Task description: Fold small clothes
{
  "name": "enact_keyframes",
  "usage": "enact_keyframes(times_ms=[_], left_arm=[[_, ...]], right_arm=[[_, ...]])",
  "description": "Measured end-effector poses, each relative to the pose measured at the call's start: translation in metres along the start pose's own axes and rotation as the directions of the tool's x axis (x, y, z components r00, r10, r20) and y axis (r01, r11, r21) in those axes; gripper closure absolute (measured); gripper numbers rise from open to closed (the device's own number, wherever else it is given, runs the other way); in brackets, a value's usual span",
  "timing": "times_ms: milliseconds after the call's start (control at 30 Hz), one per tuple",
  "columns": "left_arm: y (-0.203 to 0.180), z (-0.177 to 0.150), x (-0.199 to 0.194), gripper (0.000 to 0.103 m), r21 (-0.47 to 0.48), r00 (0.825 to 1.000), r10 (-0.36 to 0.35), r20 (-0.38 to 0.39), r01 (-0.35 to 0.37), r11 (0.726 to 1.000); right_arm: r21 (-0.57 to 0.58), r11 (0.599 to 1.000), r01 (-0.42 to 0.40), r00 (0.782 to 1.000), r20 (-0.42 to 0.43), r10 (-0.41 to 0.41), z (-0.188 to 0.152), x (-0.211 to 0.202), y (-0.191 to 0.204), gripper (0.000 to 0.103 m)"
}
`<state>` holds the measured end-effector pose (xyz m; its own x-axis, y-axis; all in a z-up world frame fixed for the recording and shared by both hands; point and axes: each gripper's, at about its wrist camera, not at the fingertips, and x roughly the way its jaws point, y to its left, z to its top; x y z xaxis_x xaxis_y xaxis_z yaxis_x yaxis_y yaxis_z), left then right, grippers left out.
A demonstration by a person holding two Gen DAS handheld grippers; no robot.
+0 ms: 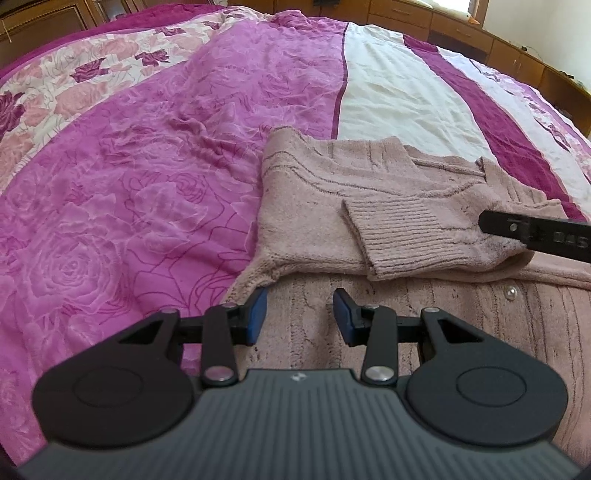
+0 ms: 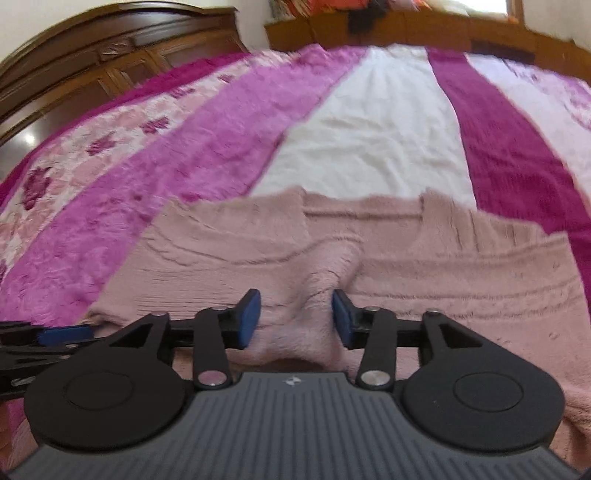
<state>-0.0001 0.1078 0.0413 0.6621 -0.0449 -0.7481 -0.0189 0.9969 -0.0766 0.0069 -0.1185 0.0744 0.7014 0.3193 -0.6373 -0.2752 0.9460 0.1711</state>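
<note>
A dusty-pink knitted cardigan (image 1: 314,192) lies on the bed, one ribbed-cuff sleeve (image 1: 399,236) folded across its chest. My left gripper (image 1: 300,314) hovers open over the cardigan's lower body near its left edge, with nothing between the fingers. A black finger of the right gripper (image 1: 535,236) reaches in from the right and rests on the folded sleeve. In the blurred right wrist view, my right gripper (image 2: 295,319) is open low over the cardigan (image 2: 461,266). A raised ridge of knit (image 2: 321,295) stands between its fingers, close to the right pad. The left gripper (image 2: 62,334) shows at the lower left.
The bed carries a bedspread (image 1: 129,192) of pink rose pattern with a white stripe (image 1: 399,96) and a magenta stripe (image 1: 495,118) beyond the cardigan. A dark wooden wardrobe (image 2: 92,62) stands at the left, and wooden drawers (image 1: 461,33) line the far side.
</note>
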Motion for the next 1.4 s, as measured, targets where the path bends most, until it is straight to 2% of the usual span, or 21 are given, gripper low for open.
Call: enact_keyframes(times_ms=[167,267,467,667,800,1033,1100,1133,1200,1267,1400], left_arm=[[0.002,-0.002,0.0,0.061,-0.003,1.0,0.001,-0.004,-0.001,1.0],[0.003,-0.003,-0.001,0.061,-0.007,1.0,-0.001,-0.004,0.001,1.0],[0.006,-0.004,-0.001,0.061,-0.012,1.0,-0.009,-0.004,0.009,1.0],[0.006,-0.005,0.0,0.061,-0.011,1.0,-0.008,-0.006,0.008,1.0],[0.006,-0.005,0.0,0.061,-0.009,1.0,-0.009,-0.006,0.009,1.0],[0.009,-0.006,0.004,0.061,-0.017,1.0,-0.004,-0.016,0.003,1.0],[0.01,-0.006,0.004,0.061,-0.03,1.0,-0.013,-0.019,0.012,0.999],[0.01,-0.006,0.004,0.061,-0.03,1.0,-0.014,-0.018,0.013,0.999],[0.009,-0.006,0.005,0.061,-0.023,1.0,-0.01,-0.018,0.01,1.0],[0.007,-0.007,0.005,0.061,-0.013,1.0,-0.003,-0.017,0.003,1.0],[0.007,-0.007,0.005,0.061,-0.006,1.0,-0.003,-0.016,0.003,1.0]], right_arm=[[-0.117,0.993,-0.024,0.999,0.021,0.027,-0.004,-0.011,0.029,0.045],[-0.13,0.991,-0.016,0.999,0.035,0.021,-0.005,-0.011,0.041,0.045],[-0.138,0.986,0.093,0.993,0.082,-0.082,-0.007,-0.02,0.046,0.045],[-0.181,0.983,-0.035,0.999,0.02,0.039,-0.011,-0.018,0.05,0.045],[-0.194,0.977,-0.092,0.996,-0.034,0.087,-0.017,-0.003,0.06,0.045],[-0.287,0.953,-0.101,0.995,-0.053,0.089,-0.025,0.019,0.081,0.046],[-0.293,0.95,-0.111,0.994,-0.053,0.1,-0.024,0.021,0.08,0.048],[-0.298,0.948,-0.112,0.993,-0.052,0.101,-0.024,0.022,0.08,0.055],[-0.309,0.944,-0.115,0.993,-0.049,0.105,-0.023,0.025,0.079,0.069],[-0.289,0.949,-0.123,0.992,-0.04,0.116,-0.021,0.024,0.077,0.092],[-0.155,0.98,-0.125,0.992,0.01,0.129,-0.015,0.012,0.054,0.097]])
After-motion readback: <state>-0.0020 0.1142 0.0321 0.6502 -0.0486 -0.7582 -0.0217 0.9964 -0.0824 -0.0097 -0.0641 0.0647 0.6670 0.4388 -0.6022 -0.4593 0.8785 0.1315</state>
